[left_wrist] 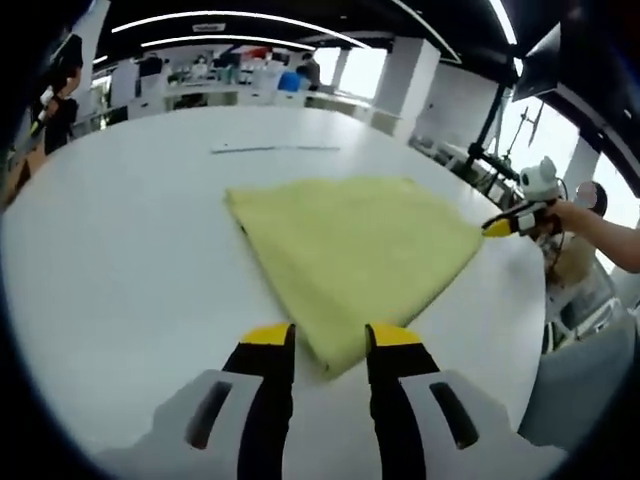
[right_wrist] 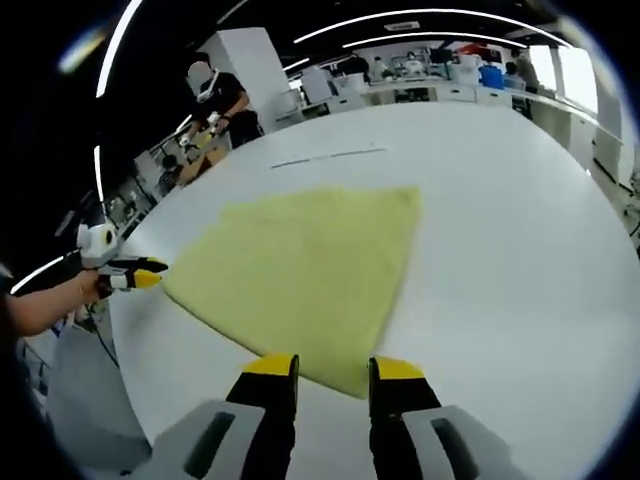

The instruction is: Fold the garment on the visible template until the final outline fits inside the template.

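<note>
A yellow-green cloth (left_wrist: pixel 350 250) lies flat on the white round table (left_wrist: pixel 120 260), folded into a rough triangle. My left gripper (left_wrist: pixel 331 335) is open, and the cloth's near corner lies between its yellow-tipped jaws. In the left gripper view the right gripper (left_wrist: pixel 505 224), held by a hand, touches the cloth's right corner. In the right gripper view my right gripper (right_wrist: pixel 334 367) is open astride a corner of the cloth (right_wrist: pixel 300 265). There the left gripper (right_wrist: pixel 140 277) sits at the cloth's left corner. A thin dark line (left_wrist: pixel 275 149) marks the table beyond the cloth.
The table's edge (right_wrist: pixel 115 340) curves close past the left corner, with the floor below it. The thin dark line (right_wrist: pixel 330 156) lies far across the table. A person in black (right_wrist: pixel 218 95) stands beyond the table by desks and shelves. Bare white tabletop (right_wrist: pixel 500 250) spreads to the right.
</note>
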`<state>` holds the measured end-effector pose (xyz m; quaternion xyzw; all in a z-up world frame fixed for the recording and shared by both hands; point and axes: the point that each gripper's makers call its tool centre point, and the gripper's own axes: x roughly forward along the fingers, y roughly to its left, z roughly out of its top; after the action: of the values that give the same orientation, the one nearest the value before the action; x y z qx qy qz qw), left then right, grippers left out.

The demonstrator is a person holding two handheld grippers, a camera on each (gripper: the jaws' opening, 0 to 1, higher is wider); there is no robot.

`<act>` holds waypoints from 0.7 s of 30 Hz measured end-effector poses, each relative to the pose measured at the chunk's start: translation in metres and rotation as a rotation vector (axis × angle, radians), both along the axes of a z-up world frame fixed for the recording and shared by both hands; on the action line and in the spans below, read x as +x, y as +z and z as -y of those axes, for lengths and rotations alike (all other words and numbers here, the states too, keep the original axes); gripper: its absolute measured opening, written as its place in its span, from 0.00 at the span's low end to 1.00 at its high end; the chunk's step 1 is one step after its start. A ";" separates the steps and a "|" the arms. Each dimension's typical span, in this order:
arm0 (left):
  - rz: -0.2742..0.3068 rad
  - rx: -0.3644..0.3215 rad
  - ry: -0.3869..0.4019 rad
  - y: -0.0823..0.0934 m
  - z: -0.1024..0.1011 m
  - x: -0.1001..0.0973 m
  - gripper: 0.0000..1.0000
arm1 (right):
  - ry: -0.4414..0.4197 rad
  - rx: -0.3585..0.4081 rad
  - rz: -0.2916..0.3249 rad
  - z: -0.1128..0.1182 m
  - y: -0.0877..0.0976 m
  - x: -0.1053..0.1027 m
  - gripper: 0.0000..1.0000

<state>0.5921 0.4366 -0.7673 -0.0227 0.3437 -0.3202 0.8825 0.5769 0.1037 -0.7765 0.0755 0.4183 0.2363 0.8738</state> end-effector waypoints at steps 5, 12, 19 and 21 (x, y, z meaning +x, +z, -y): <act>-0.021 -0.001 0.004 -0.004 -0.001 -0.002 0.13 | -0.012 0.001 -0.006 0.002 -0.002 -0.003 0.17; -0.052 -0.005 0.013 -0.008 -0.003 -0.006 0.04 | -0.037 0.002 -0.010 0.007 -0.004 -0.004 0.07; -0.102 -0.040 0.043 -0.011 -0.006 -0.011 0.03 | -0.063 0.008 -0.003 0.010 -0.004 -0.006 0.00; -0.114 -0.034 0.052 -0.012 -0.007 -0.013 0.02 | -0.066 0.012 -0.001 0.010 -0.004 -0.006 0.00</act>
<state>0.5790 0.4435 -0.7790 -0.0647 0.3873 -0.3011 0.8690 0.5711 0.0937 -0.7802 0.0948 0.4148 0.2097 0.8804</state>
